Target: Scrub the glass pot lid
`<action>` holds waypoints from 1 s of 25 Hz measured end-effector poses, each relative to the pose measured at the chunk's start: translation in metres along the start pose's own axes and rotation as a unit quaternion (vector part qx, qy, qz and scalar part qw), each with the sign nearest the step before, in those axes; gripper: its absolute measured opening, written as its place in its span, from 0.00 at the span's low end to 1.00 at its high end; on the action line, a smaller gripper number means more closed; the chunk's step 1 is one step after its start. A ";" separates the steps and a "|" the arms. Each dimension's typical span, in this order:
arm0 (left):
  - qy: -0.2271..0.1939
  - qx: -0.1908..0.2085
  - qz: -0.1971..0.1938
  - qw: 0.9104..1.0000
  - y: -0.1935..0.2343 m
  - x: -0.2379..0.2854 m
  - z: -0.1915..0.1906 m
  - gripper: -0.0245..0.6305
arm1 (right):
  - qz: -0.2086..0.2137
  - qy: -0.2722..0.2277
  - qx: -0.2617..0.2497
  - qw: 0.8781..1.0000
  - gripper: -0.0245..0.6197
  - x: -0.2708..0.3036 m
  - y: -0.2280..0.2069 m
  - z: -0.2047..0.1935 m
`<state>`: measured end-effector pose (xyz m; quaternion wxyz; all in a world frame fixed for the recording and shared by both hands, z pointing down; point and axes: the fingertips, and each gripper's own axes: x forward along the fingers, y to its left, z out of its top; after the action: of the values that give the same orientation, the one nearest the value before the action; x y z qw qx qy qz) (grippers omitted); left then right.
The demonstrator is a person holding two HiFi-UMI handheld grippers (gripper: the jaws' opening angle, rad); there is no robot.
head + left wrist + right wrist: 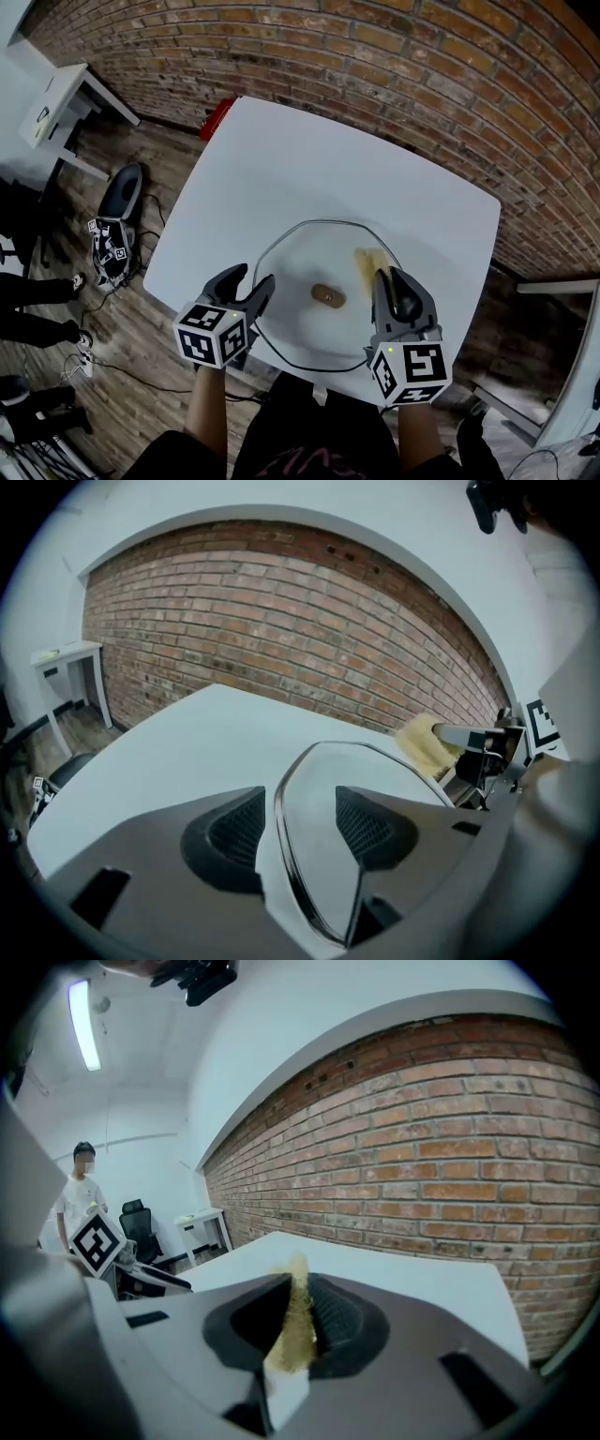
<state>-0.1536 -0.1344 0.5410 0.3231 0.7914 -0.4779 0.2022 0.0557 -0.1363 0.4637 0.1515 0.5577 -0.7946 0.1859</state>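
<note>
The glass pot lid [298, 255] lies flat on the white table [281, 159], its brown knob [328, 296] pointing up. At the lid's near left rim my left gripper [253, 278] stands open. In the left gripper view the lid's metal rim [289, 841] runs between the two jaws without the pads [230, 841] pressing on it. My right gripper [389, 278] hovers over the lid's right side, shut on a yellow sponge [367, 265]. The sponge [295, 1335] is pinched between the pads in the right gripper view, and it also shows in the left gripper view as a sponge [424, 742].
A brick wall [394, 66] runs behind the table. A red object [217, 117] sits by the table's far left corner. A black chair [122, 192], cables and a small white desk [61, 98] stand on the wood floor at left. A person [80, 1199] stands far off.
</note>
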 end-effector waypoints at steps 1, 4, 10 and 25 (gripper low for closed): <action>0.004 -0.002 -0.001 1.000 0.001 0.001 -0.003 0.37 | 0.000 0.000 0.000 1.000 0.13 0.001 0.001 0.000; 0.007 -0.008 0.001 1.000 0.003 0.003 -0.006 0.37 | 0.000 0.002 -0.001 1.000 0.13 0.002 0.002 -0.001; 0.015 -0.020 0.002 1.000 0.006 0.010 -0.014 0.37 | -0.001 0.007 0.000 1.000 0.13 0.005 0.003 -0.005; 0.032 -0.013 0.022 0.999 0.012 0.012 -0.029 0.20 | 0.023 0.012 -0.004 1.000 0.13 0.017 0.027 -0.004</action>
<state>-0.1593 -0.1255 0.5728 0.3440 0.7696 -0.4872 0.2280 0.0249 -0.1406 0.4717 0.1585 0.5368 -0.8060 0.1927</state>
